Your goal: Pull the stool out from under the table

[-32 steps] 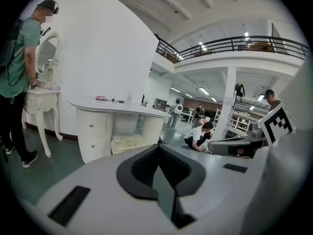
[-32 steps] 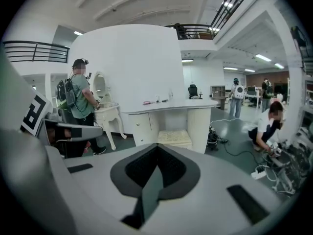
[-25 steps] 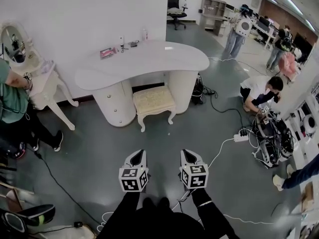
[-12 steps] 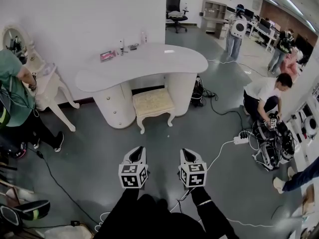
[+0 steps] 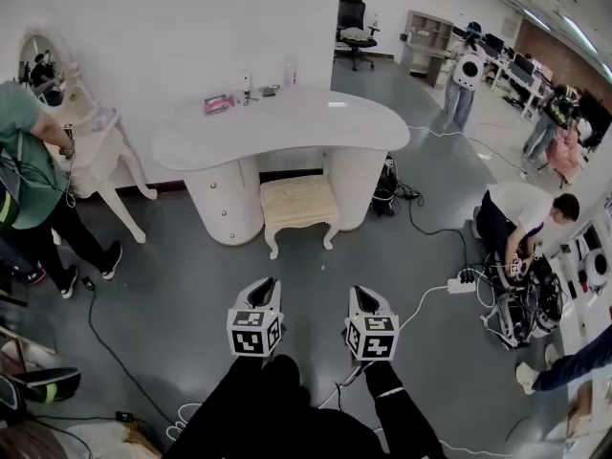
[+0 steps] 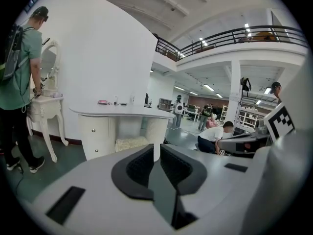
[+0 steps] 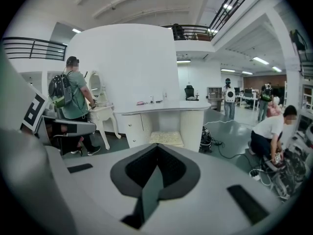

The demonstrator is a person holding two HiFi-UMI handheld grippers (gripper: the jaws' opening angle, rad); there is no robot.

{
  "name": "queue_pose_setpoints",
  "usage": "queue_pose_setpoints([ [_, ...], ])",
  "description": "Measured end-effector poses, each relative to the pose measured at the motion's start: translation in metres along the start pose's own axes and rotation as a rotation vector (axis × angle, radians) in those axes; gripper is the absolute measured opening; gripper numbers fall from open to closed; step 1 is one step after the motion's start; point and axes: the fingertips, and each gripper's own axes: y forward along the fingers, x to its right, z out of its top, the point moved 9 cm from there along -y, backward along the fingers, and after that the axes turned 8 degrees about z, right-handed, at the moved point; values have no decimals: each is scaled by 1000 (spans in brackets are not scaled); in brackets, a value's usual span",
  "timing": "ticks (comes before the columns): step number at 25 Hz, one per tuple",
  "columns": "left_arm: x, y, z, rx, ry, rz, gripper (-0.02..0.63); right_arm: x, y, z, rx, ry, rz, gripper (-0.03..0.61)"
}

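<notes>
White curved desk (image 5: 287, 127) against the wall. Cream stool (image 5: 299, 202) tucked between its two pedestals, seat partly under the top. Left tongs (image 5: 264, 287) well short of the stool, just opening to a narrow slit, empty. Right tongs (image 5: 360, 295) alongside, pressed together, empty.

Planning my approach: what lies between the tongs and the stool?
Nothing: head view shows bare grey floor from the left tongs, empty and just opened a crack, and right tongs to the stool.
</notes>
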Motion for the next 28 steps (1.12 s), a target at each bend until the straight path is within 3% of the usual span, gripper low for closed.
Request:
queue_pose_setpoints([
  [12,-22,44,4,-33,-14,14,65,1,54,9,-57,-19,21,3],
  [28,-78,183,35,-123,-16,5,145,42,174,51,-120,-2,-34,3],
])
